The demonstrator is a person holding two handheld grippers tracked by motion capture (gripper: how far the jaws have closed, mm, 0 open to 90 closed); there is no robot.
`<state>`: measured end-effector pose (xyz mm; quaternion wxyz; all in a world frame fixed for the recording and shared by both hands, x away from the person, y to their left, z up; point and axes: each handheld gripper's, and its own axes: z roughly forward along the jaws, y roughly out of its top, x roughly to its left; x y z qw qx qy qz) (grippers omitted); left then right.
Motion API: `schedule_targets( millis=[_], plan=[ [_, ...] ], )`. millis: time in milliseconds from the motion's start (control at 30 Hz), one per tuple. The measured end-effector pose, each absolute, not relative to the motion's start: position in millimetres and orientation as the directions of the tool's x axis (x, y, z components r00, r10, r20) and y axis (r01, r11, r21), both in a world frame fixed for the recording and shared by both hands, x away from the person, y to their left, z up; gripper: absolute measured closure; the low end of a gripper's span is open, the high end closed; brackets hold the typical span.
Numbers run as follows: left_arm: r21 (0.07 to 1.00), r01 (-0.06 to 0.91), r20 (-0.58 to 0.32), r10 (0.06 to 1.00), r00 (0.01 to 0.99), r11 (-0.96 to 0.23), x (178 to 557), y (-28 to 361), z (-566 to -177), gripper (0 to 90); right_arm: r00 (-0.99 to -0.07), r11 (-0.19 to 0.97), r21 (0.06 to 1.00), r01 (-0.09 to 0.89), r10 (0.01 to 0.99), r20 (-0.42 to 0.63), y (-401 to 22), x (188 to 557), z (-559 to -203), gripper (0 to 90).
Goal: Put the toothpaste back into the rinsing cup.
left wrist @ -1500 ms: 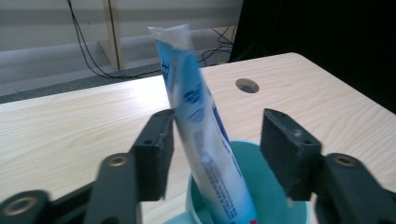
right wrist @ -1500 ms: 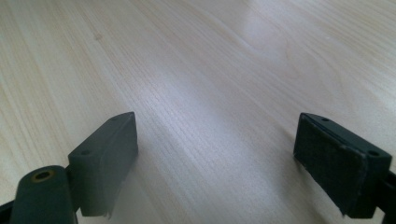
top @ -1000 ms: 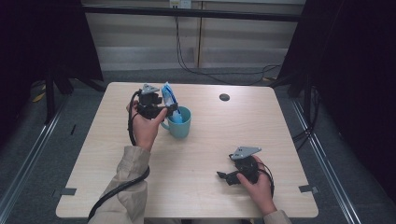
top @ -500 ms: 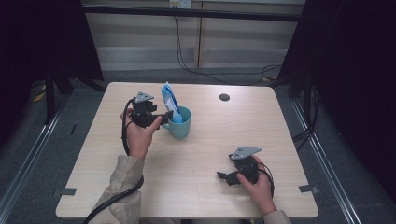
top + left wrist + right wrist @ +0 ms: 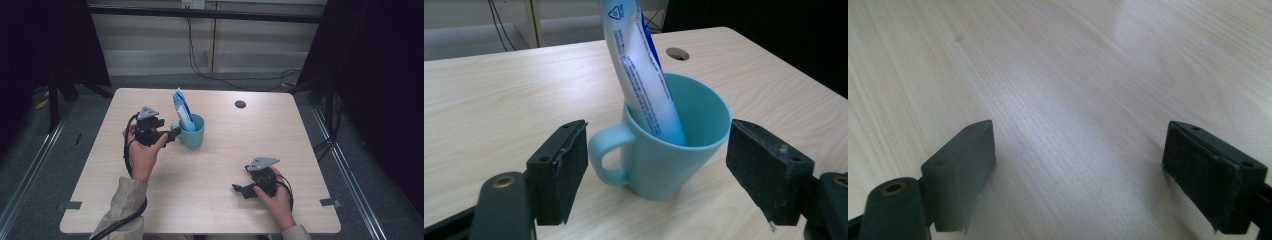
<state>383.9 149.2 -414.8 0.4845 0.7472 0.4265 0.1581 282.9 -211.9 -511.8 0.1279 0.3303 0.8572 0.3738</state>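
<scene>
A teal mug [image 5: 194,132] [image 5: 674,155] stands upright on the table's middle-left, with its handle towards my left gripper. A white and blue tube [image 5: 182,111] [image 5: 639,70] leans inside it and sticks out well above the rim. My left gripper [image 5: 175,133] [image 5: 664,172] is open just left of the mug. Its jaws stand either side of the mug without touching it. Low over bare wood near the front right, my right gripper [image 5: 239,189] [image 5: 1093,175] is open with nothing between its jaws.
The light wooden table [image 5: 225,165] has a round cable hole [image 5: 240,104] [image 5: 677,53] at the back, right of the mug. Black cables trail from both grippers. Dark frame posts and grey floor surround the table.
My left gripper has drawn back from the top of the tube, moving left and towards the person, and is now level with the mug. The right gripper has stayed put.
</scene>
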Motion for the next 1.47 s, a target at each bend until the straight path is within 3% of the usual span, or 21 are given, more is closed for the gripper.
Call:
schedule_targets(
  millis=[767,1467],
  plan=[
    [0.836,0.496,-0.147,0.775,0.614,-0.234,359,154,-456,25.1,-0.752,0.505,0.725,0.468,0.659,0.027,-212,283,-512,13.4],
    [0.774,0.487,-0.041,0.736,0.676,-0.404,339,138,-497,25.0,-0.753,0.505,0.725,0.467,0.657,0.027,-212,283,-512,13.3]
  ],
)
